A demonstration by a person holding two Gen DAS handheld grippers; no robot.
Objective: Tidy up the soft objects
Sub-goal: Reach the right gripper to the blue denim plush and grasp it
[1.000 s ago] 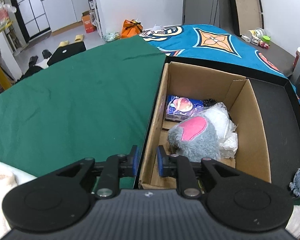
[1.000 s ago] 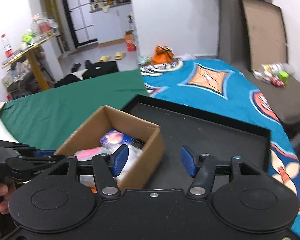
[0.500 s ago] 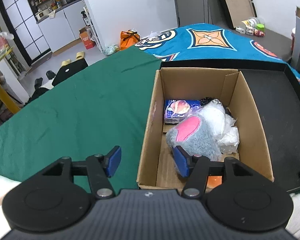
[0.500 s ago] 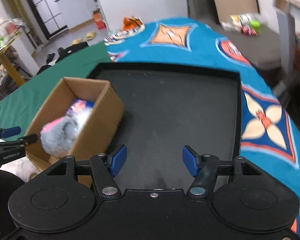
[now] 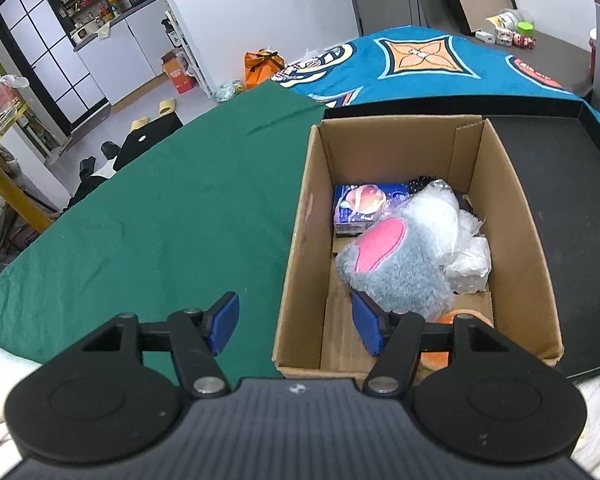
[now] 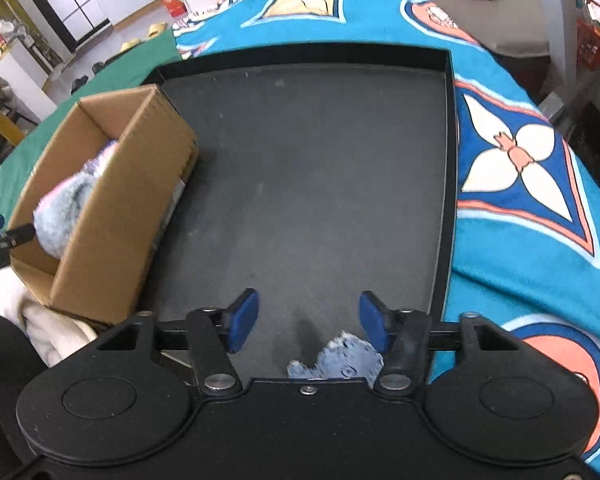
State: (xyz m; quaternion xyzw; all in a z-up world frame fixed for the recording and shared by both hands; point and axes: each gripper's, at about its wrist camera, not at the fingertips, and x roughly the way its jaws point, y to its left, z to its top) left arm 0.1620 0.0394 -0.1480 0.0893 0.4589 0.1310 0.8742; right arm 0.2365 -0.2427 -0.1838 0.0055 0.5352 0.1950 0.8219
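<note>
Left tool (image 5: 296, 328) is opening (empty) over the cardboard box (image 5: 512, 208); right tool (image 6: 308, 322) has dropped, closing toward the blue plush (image 6: 340, 360) at six o'clock, ungripped.

Cardboard box (image 5: 508, 200): plain brown. Plush toy (image 5: 400, 256) inside: grey fur, pink patch. Packet (image 5: 360, 208): dark blue, orange print. Tray (image 6: 320, 160): black. Small soft toy (image 6: 344, 360) at tray's near edge: grey-blue. Cloth (image 5: 160, 200): dark green. Blanket (image 6: 520, 160): turquoise, orange-white diamond motifs. Gripper pads (image 5: 224, 320): blue.
</note>
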